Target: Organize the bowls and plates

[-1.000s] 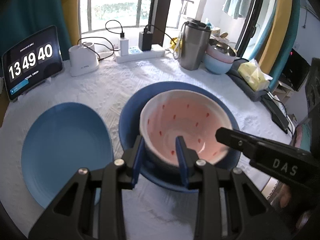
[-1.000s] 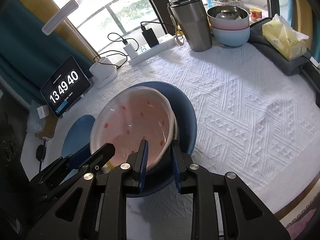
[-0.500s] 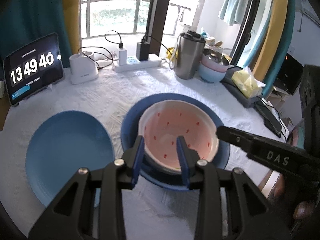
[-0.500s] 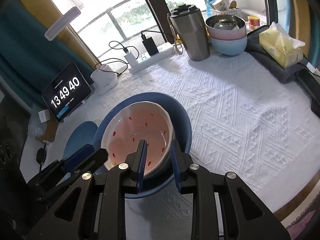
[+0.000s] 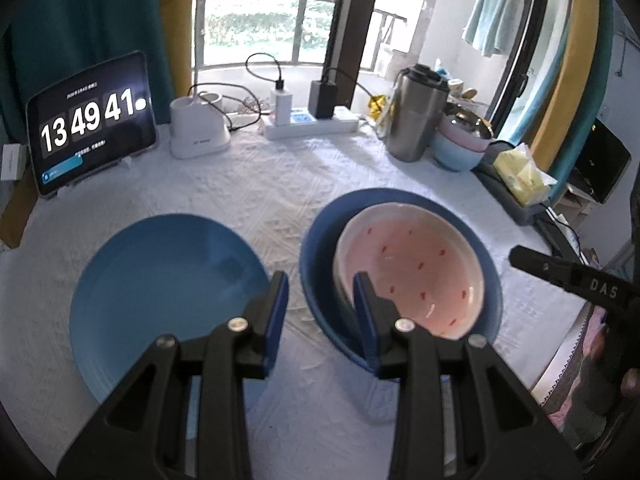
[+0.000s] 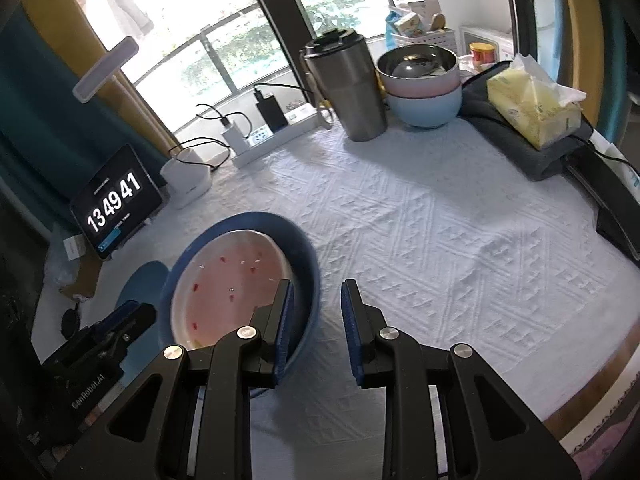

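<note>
While beside the nested bowl [image 5: 408, 268] — blue plate [image 5: 160, 280], tablet [image 5: 90, 120].

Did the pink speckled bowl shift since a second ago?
Yes. The pink speckled bowl was tilted above the dark blue bowl; now it sits nested inside, level, released by both grippers.

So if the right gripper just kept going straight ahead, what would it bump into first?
Probably just the white textured tablecloth. The right gripper points at bare cloth beside the dark blue bowl; its left finger passes close to that rim, though depth is unclear.
</note>
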`<action>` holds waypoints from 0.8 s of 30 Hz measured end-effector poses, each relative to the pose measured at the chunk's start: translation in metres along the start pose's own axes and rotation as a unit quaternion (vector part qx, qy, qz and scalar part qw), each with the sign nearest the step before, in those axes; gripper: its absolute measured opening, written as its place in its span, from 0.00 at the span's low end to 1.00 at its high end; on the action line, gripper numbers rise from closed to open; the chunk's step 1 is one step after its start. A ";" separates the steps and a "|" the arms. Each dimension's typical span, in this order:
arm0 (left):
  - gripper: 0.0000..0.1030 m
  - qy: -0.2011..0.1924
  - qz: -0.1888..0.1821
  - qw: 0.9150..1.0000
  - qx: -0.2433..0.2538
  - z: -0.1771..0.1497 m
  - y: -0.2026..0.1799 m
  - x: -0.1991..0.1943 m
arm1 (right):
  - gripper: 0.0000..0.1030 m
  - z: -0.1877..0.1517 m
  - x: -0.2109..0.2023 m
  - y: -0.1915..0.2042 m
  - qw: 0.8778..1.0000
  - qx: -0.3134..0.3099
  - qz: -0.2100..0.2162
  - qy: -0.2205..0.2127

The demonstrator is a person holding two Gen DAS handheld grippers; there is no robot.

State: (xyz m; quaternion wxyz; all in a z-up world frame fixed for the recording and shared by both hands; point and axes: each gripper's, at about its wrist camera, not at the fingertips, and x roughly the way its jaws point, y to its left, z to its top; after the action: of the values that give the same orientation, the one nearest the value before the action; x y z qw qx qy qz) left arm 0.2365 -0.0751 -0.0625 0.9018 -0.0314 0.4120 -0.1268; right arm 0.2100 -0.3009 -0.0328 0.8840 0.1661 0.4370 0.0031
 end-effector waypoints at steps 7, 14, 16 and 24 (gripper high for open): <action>0.34 0.009 0.006 1.000 0.000 -0.004 0.001 0.011 | 0.25 0.000 0.013 -0.016 1.000 0.006 0.003 0.018; 0.35 0.011 0.009 1.000 0.000 -0.003 0.002 0.013 | 0.25 -0.001 0.028 -0.020 0.999 0.000 0.004 0.036; 0.35 0.013 0.013 1.000 -0.001 -0.003 0.004 0.013 | 0.25 -0.001 0.031 -0.022 0.999 -0.001 0.006 0.040; 0.36 0.024 0.016 1.000 0.002 -0.007 0.007 0.024 | 0.25 0.003 0.034 -0.028 0.999 0.012 0.027 0.038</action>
State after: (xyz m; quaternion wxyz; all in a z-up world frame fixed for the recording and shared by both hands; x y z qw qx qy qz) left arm 0.2477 -0.0740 -0.0854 0.8937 -0.0197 0.4335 -0.1143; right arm 0.2290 -0.3231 -0.0658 0.8642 0.1880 0.4658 0.0283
